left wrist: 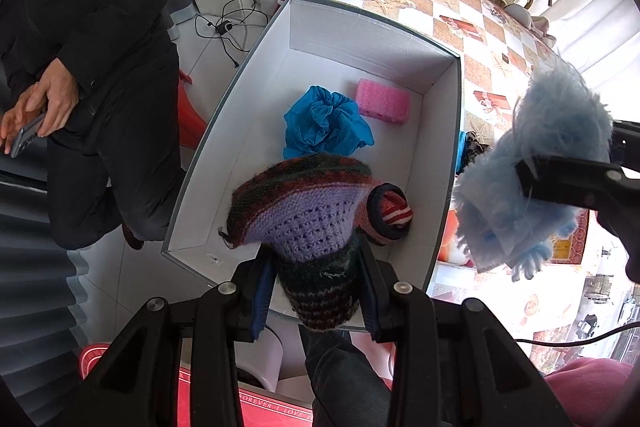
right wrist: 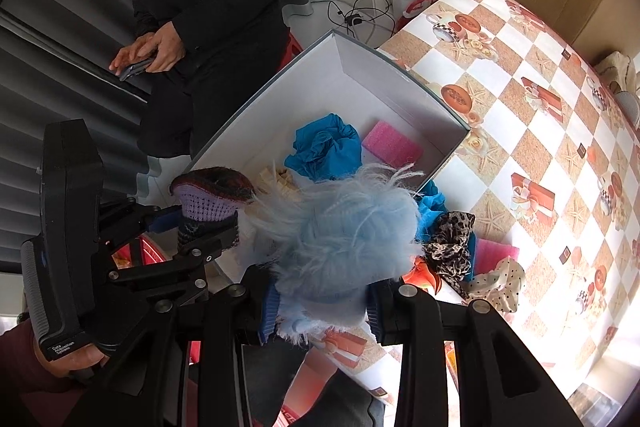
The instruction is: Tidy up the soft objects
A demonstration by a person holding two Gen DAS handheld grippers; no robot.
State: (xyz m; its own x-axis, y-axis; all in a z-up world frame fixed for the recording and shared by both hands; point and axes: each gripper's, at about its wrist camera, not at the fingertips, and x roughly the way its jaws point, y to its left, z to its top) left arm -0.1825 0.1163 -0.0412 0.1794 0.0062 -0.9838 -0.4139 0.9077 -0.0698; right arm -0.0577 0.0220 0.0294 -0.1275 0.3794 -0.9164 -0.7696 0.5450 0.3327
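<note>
My left gripper (left wrist: 316,291) is shut on a purple and dark striped knitted piece (left wrist: 296,211) and holds it over the near end of a white cardboard box (left wrist: 248,99). In the box lie a blue crumpled cloth (left wrist: 324,123), a pink sponge (left wrist: 384,101) and a red striped sock (left wrist: 390,213). My right gripper (right wrist: 320,303) is shut on a fluffy light blue piece (right wrist: 344,231), held just right of the box above the table edge. The left gripper (right wrist: 208,227) with its knit shows in the right wrist view too.
The box sits at the left edge of a checkered table (right wrist: 540,131). A leopard-print cloth (right wrist: 450,247), a polka-dot cloth (right wrist: 500,283) and more pink foam (right wrist: 494,253) lie on the table. A person in black (right wrist: 208,7) stands left of the box.
</note>
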